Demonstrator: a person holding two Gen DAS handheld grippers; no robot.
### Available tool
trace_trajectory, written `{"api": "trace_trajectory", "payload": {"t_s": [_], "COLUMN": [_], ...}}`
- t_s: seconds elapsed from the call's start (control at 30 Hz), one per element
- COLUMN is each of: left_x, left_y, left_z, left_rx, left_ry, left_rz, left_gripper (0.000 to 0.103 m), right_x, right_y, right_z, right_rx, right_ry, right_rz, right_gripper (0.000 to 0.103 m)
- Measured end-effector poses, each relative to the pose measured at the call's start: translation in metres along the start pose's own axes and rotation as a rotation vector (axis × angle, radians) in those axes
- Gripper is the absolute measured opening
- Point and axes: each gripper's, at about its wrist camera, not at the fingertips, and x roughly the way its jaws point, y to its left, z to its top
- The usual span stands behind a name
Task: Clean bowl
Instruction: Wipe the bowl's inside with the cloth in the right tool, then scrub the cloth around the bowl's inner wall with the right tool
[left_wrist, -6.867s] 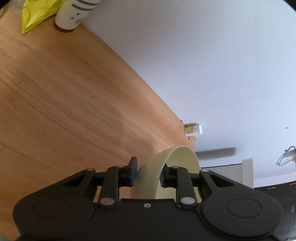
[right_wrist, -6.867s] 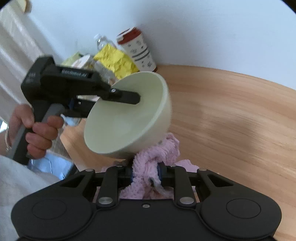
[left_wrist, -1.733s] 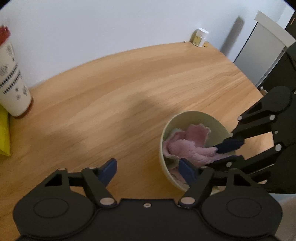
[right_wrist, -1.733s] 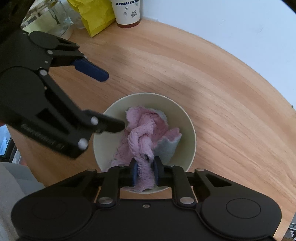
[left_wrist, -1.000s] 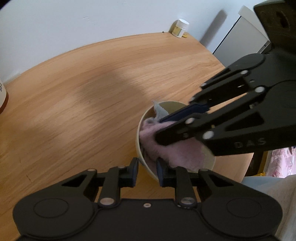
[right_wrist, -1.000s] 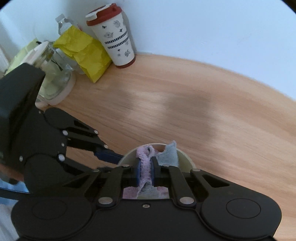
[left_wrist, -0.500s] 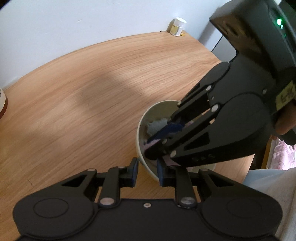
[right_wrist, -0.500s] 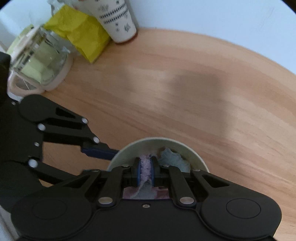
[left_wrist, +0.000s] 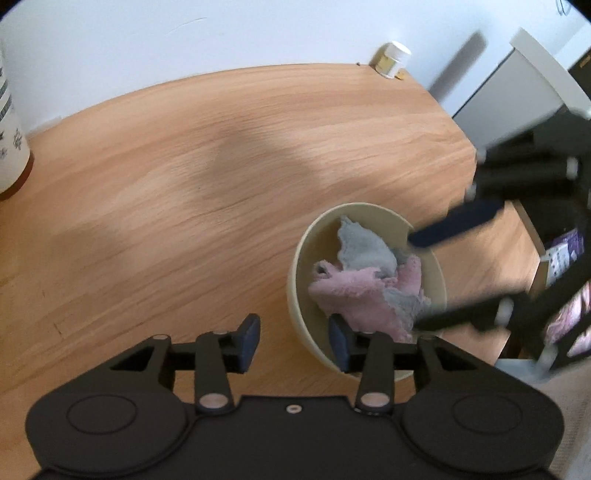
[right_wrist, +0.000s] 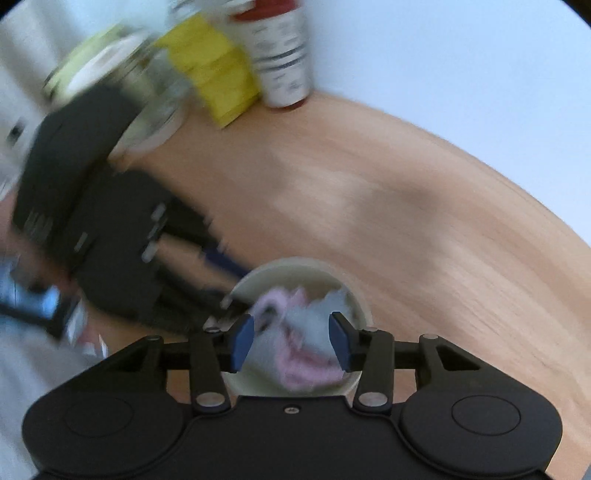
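Wood-grain surface runs back to a plain white wall, and the cream bowl stands on it near your front edge. Take the bowl as your reference. Inside it lies a crumpled cloth, pink with a grey part towards the far rim.

Your left hand-held gripper is spread wide and holds nothing: its right finger sits inside the bowl's near rim, beside the cloth, while its left finger is outside the bowl over bare wood, so the near wall stands between the two.

Your right hand-held gripper is also wide apart, gripping nothing. In the left wrist view its fingers reach in from the bowl's right, one over the far-right rim and the other low at the near-right side by the cloth; that view is blurred, so you cannot tell whether they touch it.

Well behind the bowl to the left, against the wall, stand a patterned paper cup with a red lid, a yellow packet and a glass jar. Far behind to the right, at the wall, sits a small white-capped jar.
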Motion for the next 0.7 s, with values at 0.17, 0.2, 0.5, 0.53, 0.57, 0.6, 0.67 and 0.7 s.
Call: {"api": "trace_trajectory", "payload": {"t_s": [0.17,0.2,0.5,0.53,0.57,0.6,0.67,0.7], "left_x": [-0.002,-0.001,0.007,0.008,0.008,0.008,0.007,0.008], "left_y": [-0.002,-0.001,-0.012,-0.013,-0.013,-0.014,-0.015,-0.015], "left_z": [0.004,0.005,0.003,0.004,0.006,0.005,0.004,0.004], "left_rx": [0.017,0.008,0.044,0.044,0.049,0.05,0.055,0.055], "left_ry": [-0.019,-0.022,0.019,0.02,0.022,0.023,0.024,0.025], "left_rz": [0.029,0.032,0.027,0.032,0.036,0.039,0.042,0.041], "left_gripper": [0.037,0.036,0.017,0.016,0.016,0.016,0.016,0.016], "right_x": [0.035,0.041,0.052,0.051,0.051,0.05,0.046,0.039], "right_y": [0.025,0.025,0.015,0.013,0.011,0.009,0.005,0.002], "right_z": [-0.005,-0.006,-0.008,-0.008,-0.008,-0.008,-0.008,-0.007], "right_rx": [-0.209,-0.225,-0.199,-0.188,-0.178,-0.167,-0.135,-0.101], "right_ry": [0.077,0.076,0.041,0.035,0.03,0.024,0.008,-0.01], "right_rz": [-0.07,-0.085,-0.1,-0.1,-0.101,-0.102,-0.103,-0.103], "right_gripper": [0.049,0.047,0.036,0.033,0.03,0.021,0.019,0.018]}}
